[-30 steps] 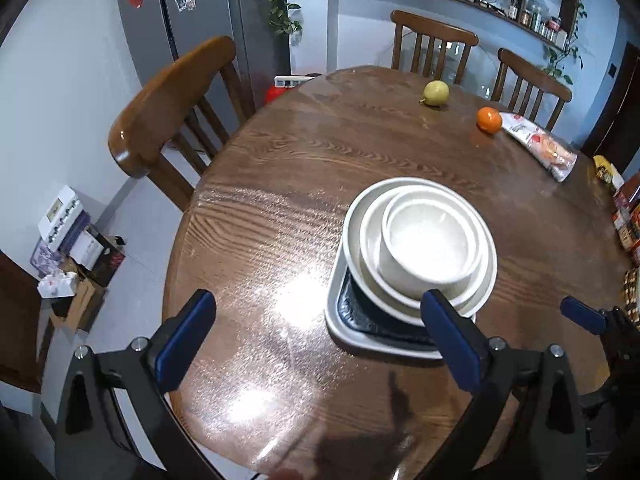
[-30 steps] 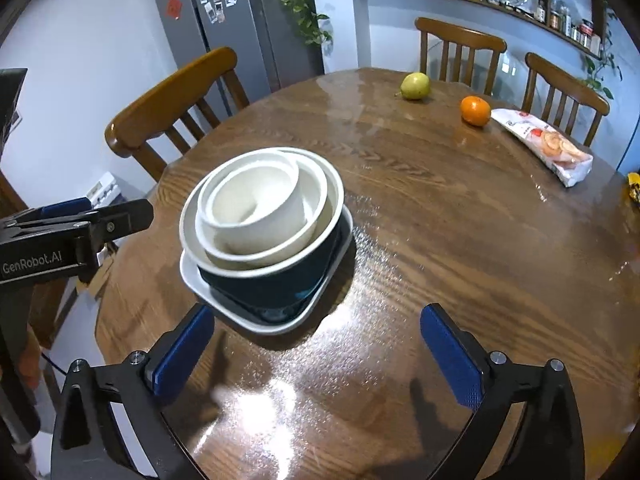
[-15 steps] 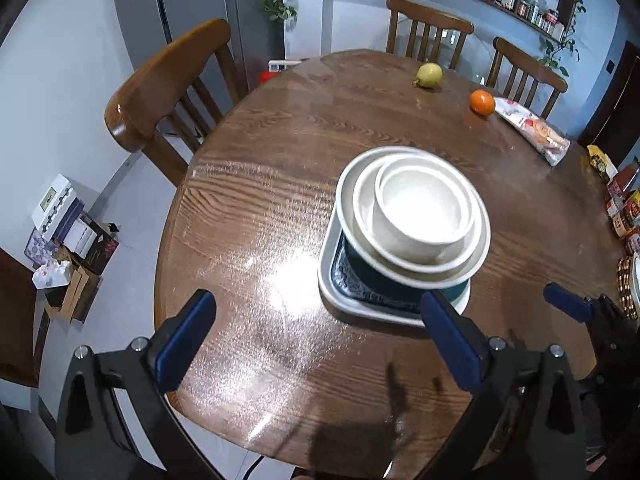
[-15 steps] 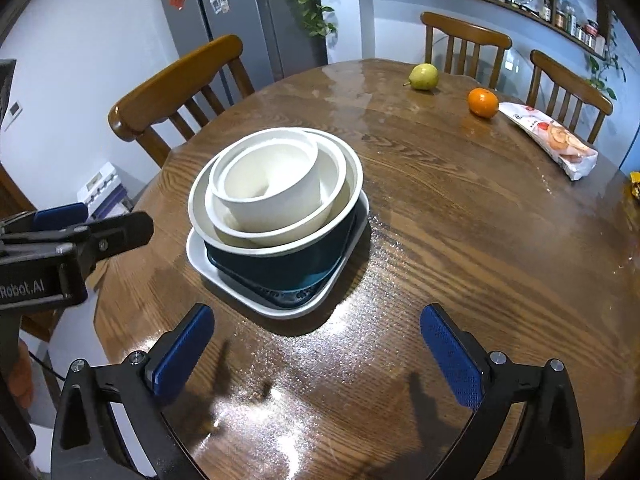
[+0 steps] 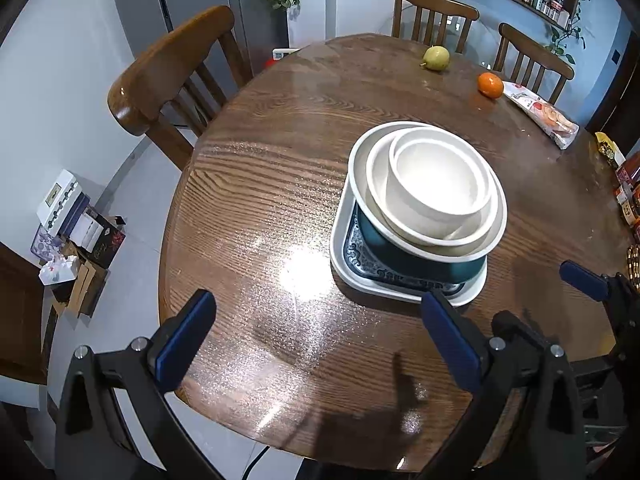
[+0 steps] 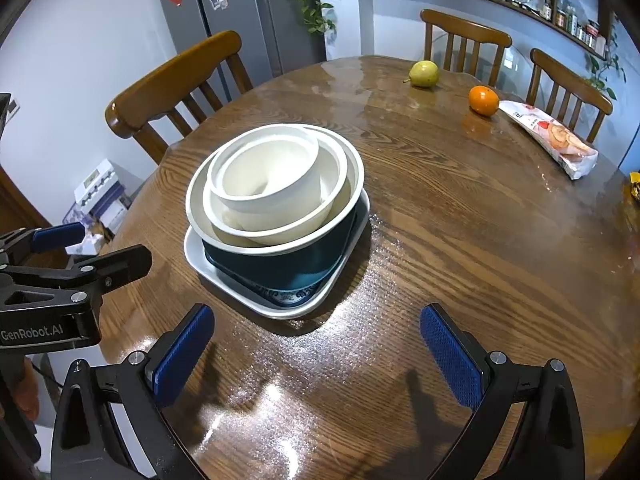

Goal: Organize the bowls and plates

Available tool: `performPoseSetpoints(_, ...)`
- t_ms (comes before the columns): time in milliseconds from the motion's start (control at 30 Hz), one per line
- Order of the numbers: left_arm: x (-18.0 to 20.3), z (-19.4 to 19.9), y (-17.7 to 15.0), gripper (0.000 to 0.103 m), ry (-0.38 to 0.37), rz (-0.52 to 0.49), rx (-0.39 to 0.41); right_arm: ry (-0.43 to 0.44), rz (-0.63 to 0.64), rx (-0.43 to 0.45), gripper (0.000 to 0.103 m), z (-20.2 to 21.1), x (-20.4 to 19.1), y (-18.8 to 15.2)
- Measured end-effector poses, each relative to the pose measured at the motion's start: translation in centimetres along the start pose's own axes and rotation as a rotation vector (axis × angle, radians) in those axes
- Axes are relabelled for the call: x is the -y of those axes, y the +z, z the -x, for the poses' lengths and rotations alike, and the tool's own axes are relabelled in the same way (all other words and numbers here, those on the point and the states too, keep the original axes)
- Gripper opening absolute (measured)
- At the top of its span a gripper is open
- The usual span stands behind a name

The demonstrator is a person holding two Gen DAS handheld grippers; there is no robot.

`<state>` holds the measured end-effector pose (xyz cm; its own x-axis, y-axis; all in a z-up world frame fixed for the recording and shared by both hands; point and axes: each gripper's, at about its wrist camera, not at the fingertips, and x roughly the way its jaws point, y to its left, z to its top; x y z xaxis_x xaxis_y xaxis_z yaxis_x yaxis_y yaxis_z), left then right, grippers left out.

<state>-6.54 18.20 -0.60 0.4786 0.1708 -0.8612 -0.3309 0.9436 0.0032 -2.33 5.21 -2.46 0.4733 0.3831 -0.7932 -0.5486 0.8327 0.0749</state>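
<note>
A stack of dishes stands on the round wooden table (image 5: pixel 256 184). A white square plate (image 5: pixel 340 236) (image 6: pixel 208 268) is at the bottom, then a blue patterned plate (image 5: pixel 384 270) (image 6: pixel 288 294), a dark teal bowl (image 6: pixel 280 264), and two nested white bowls with a small white bowl (image 5: pixel 438 178) (image 6: pixel 268 172) on top. My left gripper (image 5: pixel 320 340) is open and empty, above the table's near edge, short of the stack. My right gripper (image 6: pixel 316 346) is open and empty, in front of the stack. The left gripper also shows at the left of the right wrist view (image 6: pixel 72 256).
A pear (image 6: pixel 424 74), an orange (image 6: pixel 483 100) and a snack bag (image 6: pixel 552 136) lie at the far side of the table. Wooden chairs (image 6: pixel 172 80) stand around it. Boxes (image 5: pixel 72 220) sit on the floor to the left. A fridge stands behind.
Both grippers have drawn back and risen slightly from the stack; the stack sits further from the fingers in both views. Both stay open. The dishes have not moved.
</note>
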Motion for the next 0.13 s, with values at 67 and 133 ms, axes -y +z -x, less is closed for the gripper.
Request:
performPoseSetpoints(67, 0.02, -0.03, 0.00, 0.102, 0.006, -0.003, 0.001, 0.002, 0.002, 0.001, 0.103, 0.00, -0.07, 0.05)
performPoseSetpoints(133, -0.06, -0.18, 0.00, 0.102, 0.020, -0.003, 0.001, 0.002, 0.005, 0.001, 0.103, -0.01, -0.17, 0.15)
